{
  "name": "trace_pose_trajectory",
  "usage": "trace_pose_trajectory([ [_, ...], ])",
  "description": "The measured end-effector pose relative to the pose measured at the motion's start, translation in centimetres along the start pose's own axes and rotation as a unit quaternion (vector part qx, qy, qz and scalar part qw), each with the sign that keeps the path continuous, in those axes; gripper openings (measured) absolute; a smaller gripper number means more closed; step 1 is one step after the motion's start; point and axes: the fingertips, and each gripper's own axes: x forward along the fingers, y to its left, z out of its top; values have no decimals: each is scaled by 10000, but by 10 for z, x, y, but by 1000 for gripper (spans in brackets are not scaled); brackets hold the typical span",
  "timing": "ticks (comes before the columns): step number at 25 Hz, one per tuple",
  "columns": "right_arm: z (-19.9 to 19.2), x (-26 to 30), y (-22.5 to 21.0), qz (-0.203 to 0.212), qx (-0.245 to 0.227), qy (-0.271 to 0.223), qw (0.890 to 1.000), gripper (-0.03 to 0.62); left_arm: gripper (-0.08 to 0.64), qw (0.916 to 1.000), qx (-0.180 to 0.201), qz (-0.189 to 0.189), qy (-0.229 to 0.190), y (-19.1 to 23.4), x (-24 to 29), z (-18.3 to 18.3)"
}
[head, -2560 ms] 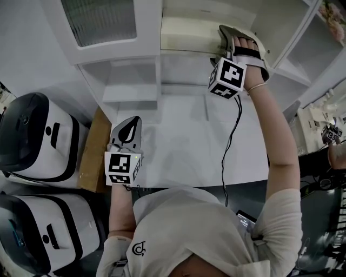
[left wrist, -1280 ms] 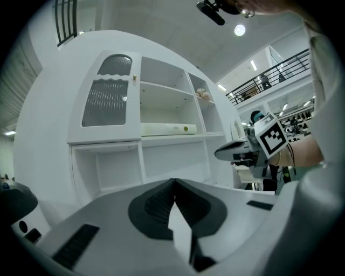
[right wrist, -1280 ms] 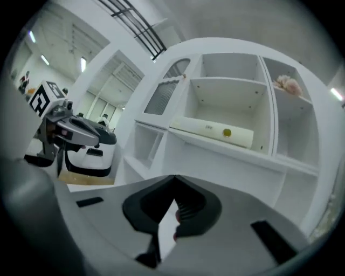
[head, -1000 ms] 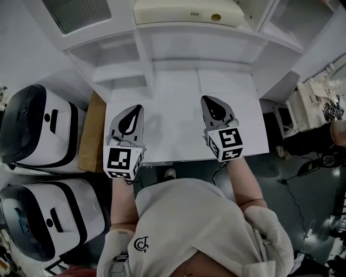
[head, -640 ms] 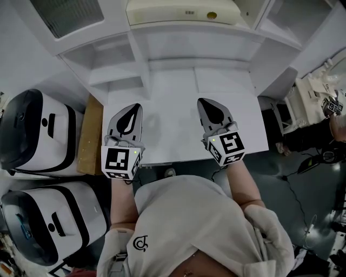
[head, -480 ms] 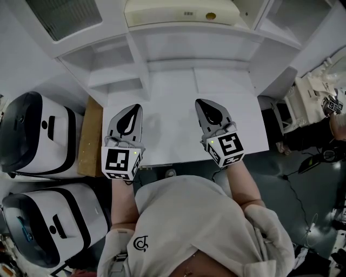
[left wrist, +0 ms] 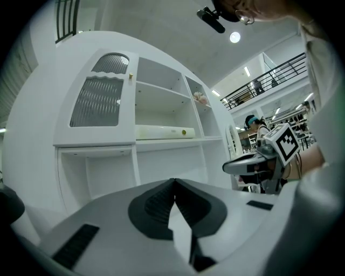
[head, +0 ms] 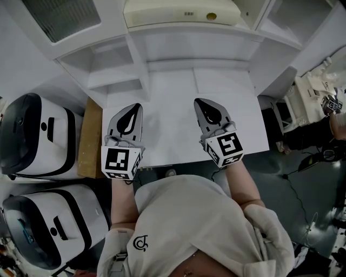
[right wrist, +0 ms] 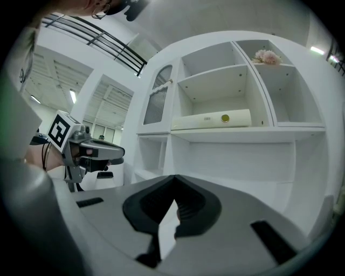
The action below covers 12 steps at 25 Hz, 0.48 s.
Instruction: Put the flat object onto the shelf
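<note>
Now: flat object on shelf, both grippers shut and empty

Head view: the cream flat object [head: 181, 13] lies lengthwise on the shelf [head: 189, 31] at the top centre of the frame, in the middle compartment of the white cabinet, well apart from both grippers.

Left gripper [head: 131, 110] hovers over the white tabletop [head: 173, 92], lower left of centre. In the left gripper view its jaws meet at the tips, with nothing between them.

Right gripper [head: 204, 105] sits level with it, right of centre over the same tabletop. In the right gripper view the jaws are fully together and hold nothing.

Both grippers point toward the cabinet. Each gripper view shows the flat object on the shelf above the jaws and the other gripper at one side.

Two black-and-white machines [head: 32, 130] stand at the left edge, beside a wooden board [head: 89, 138].
</note>
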Motion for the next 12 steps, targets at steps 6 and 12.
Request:
trace_pose_trajectory([
  [6,2,1,5,95,101,-34,9999,3,14,10000,4,-34,-32,2,1,1],
  [12,2,2,5,34,167,-37,9998,3,12,9999,25,-102,-46,1,2,1],
])
